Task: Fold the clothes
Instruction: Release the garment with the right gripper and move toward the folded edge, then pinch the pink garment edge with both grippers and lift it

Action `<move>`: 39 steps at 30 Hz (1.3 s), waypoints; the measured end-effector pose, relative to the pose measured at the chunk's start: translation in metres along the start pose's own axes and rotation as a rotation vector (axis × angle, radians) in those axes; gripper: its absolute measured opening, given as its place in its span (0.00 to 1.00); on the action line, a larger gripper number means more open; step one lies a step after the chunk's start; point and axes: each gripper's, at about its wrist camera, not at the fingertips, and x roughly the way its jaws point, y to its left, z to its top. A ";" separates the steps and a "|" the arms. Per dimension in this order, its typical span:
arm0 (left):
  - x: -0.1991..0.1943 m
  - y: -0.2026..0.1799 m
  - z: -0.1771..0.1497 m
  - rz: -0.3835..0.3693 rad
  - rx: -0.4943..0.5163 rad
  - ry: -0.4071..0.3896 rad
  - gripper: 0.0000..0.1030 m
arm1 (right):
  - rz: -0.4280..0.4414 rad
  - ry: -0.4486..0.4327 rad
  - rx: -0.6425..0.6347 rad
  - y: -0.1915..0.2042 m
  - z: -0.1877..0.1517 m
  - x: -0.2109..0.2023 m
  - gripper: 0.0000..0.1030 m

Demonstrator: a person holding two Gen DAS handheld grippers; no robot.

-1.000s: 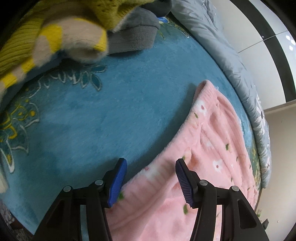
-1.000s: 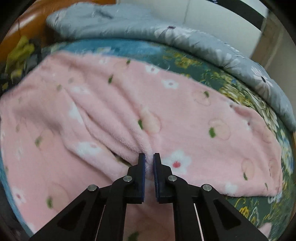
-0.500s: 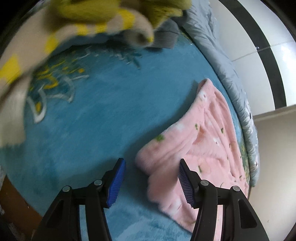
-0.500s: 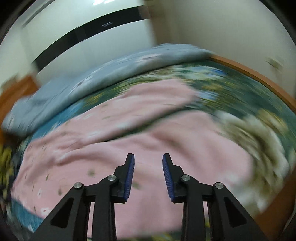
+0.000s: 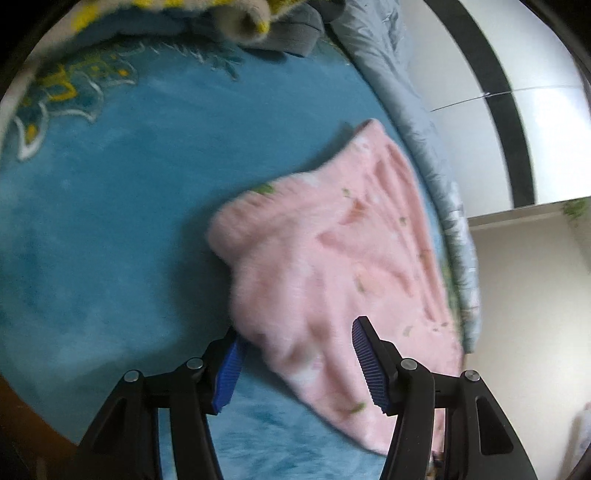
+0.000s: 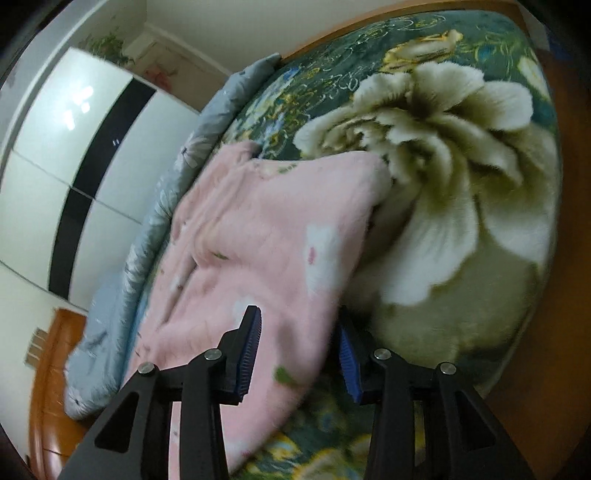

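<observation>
We see soft, even indoor light in both fisheye views, with dark rounded corners and bent edges. Ceiling lamps glare on the glossy white wardrobe [image 6: 55, 147]. Motion blur smears the pink garment [image 5: 332, 258] and the floral blanket [image 6: 461, 184].

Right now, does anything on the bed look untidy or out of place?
Yes. The pink garment lies rumpled and skewed, not in a neat fold, with creases across it. A loose heap of yellow and grey clothes sits at the bed's far end. Nothing looks damaged.
</observation>
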 end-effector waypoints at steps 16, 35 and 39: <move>-0.049 -0.012 0.005 -0.173 0.021 -0.170 0.07 | 0.249 -0.157 0.002 0.025 0.037 -0.065 0.03; -0.023 -0.101 0.090 -0.286 0.050 -0.174 0.07 | 0.201 -0.160 -0.087 0.123 0.109 -0.018 0.03; 0.006 -0.125 0.125 -0.229 0.046 -0.154 0.07 | 0.138 -0.121 -0.100 0.159 0.136 0.028 0.03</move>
